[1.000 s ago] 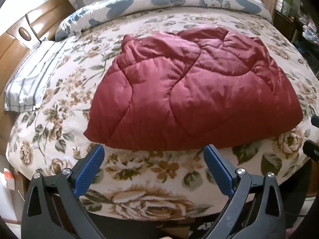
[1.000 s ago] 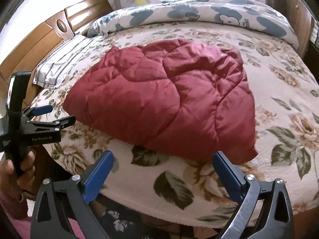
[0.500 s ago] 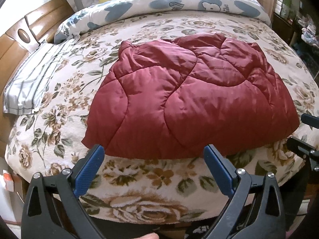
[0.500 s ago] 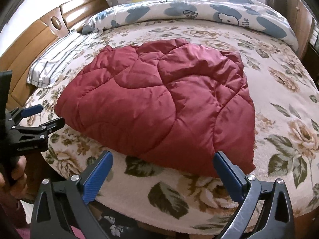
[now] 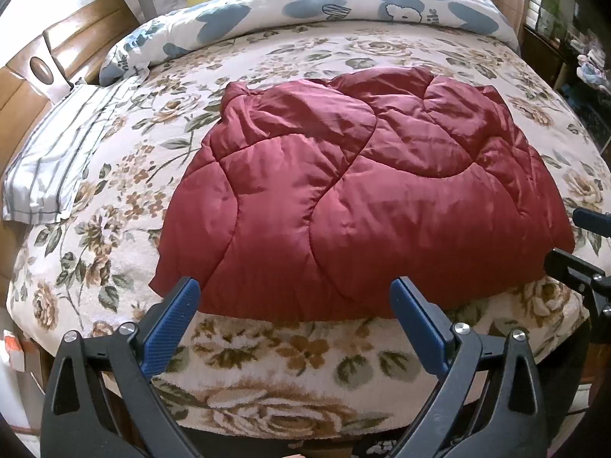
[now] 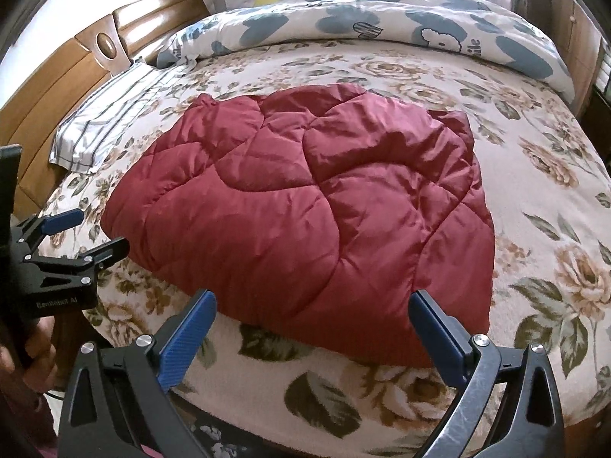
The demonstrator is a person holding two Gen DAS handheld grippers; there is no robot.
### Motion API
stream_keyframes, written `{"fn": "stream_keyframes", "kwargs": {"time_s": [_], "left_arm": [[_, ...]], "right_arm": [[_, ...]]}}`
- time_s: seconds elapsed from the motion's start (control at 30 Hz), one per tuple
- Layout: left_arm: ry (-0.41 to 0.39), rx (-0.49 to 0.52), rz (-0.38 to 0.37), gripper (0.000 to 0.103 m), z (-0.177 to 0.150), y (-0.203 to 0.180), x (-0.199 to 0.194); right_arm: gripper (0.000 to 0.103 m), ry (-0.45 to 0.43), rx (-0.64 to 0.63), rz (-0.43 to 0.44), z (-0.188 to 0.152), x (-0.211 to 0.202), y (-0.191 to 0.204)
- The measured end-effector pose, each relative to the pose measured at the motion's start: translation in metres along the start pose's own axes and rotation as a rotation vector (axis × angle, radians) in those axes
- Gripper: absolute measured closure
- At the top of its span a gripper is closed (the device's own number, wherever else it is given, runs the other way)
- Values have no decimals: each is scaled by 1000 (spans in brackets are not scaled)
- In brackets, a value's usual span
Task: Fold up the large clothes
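A dark red quilted garment (image 5: pixel 362 206) lies folded in a rough rectangle on the bed, also seen in the right wrist view (image 6: pixel 305 221). My left gripper (image 5: pixel 294 305) is open, its blue pads over the garment's near edge, nothing between them. My right gripper (image 6: pixel 313 316) is open too, hovering at the near edge toward the garment's right corner. The left gripper (image 6: pixel 76 233) shows at the left of the right wrist view, held by a hand (image 6: pixel 34 355). The right gripper's fingers (image 5: pixel 573 263) show at the right edge of the left wrist view.
The bed carries a floral blanket (image 5: pixel 290 358). A blue-and-white duvet (image 5: pixel 343 0) is bunched along the far side, and a striped pillow (image 5: pixel 57 164) lies at the left by the wooden headboard (image 6: pixel 57 87). Shelves with clutter (image 5: pixel 580 61) stand at the right.
Both grippers have moved forward toward the bed; the garment's near edge now sits between the finger pads in each view. Both stay open. The garment has not moved.
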State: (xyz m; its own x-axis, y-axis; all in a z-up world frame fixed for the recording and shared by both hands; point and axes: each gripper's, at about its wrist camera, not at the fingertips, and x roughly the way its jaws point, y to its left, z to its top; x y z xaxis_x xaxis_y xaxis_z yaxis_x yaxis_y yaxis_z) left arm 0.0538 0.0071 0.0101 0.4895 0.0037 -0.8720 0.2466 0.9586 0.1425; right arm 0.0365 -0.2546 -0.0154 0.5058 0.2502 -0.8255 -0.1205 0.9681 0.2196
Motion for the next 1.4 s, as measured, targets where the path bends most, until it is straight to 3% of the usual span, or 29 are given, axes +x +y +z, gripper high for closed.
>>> {"fn": "stream_keyframes", "kwargs": {"time_s": [1.4], "left_arm": [[-41,14,-2,3,17,-2,2]], "right_arm": [[2,-6,3,1,14,6,-3]]}}
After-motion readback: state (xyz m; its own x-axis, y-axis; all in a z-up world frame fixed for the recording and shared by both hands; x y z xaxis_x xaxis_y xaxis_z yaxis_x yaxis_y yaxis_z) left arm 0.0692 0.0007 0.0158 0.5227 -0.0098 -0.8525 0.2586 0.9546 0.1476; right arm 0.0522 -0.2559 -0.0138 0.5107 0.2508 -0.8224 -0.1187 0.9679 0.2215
